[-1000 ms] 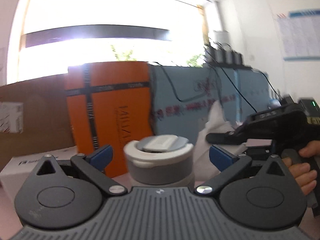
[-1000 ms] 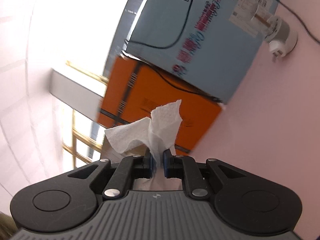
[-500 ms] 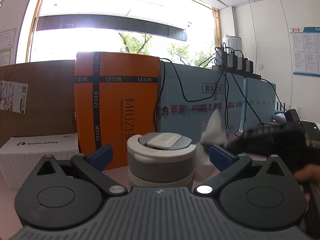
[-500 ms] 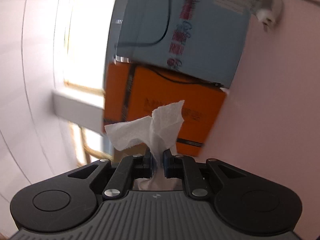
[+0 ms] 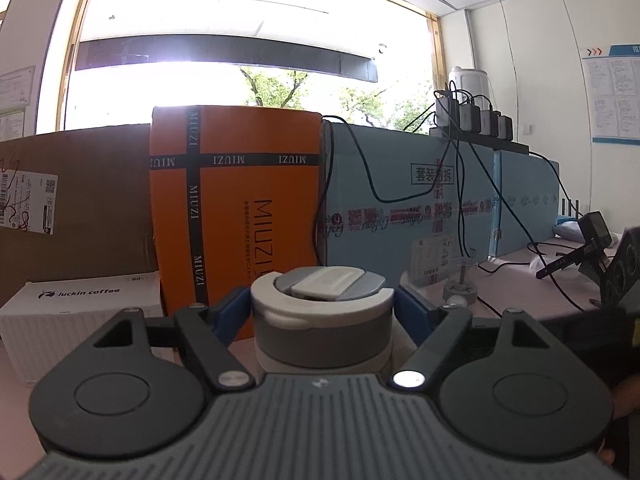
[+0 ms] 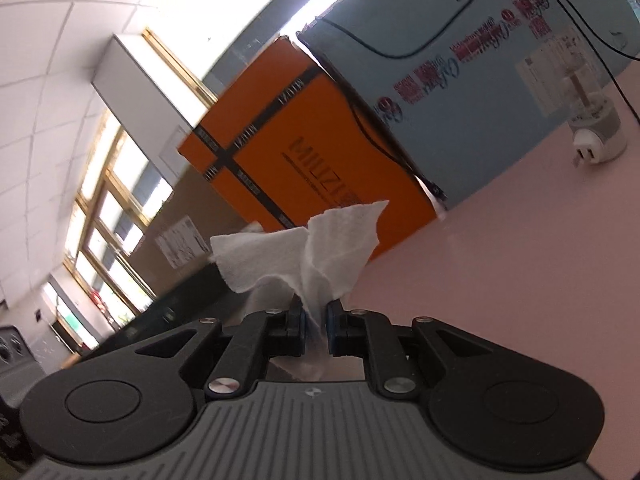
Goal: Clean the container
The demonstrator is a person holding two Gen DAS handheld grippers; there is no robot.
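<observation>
A round grey and white container (image 5: 322, 316) with a closed lid stands upright between the blue pads of my left gripper (image 5: 322, 312), which is shut on its sides. My right gripper (image 6: 314, 318) is shut on a crumpled white paper tissue (image 6: 316, 250) that sticks out ahead of its fingertips. The right gripper is tilted and held above the pink table (image 6: 500, 280). Part of the right gripper and the hand that holds it show at the right edge of the left wrist view (image 5: 616, 288). The container does not show in the right wrist view.
An orange MIUZI box (image 5: 236, 208), a light blue box (image 5: 408, 200) with black cables over it and a brown carton (image 5: 76, 200) stand along the back. A white luckin coffee box (image 5: 80, 312) sits at the left. A small white and grey device (image 6: 596, 132) stands by the blue box.
My left gripper has closed in on the container's sides. My right gripper with the tissue has swung away from beside the container to the right and rolled to a different tilt.
</observation>
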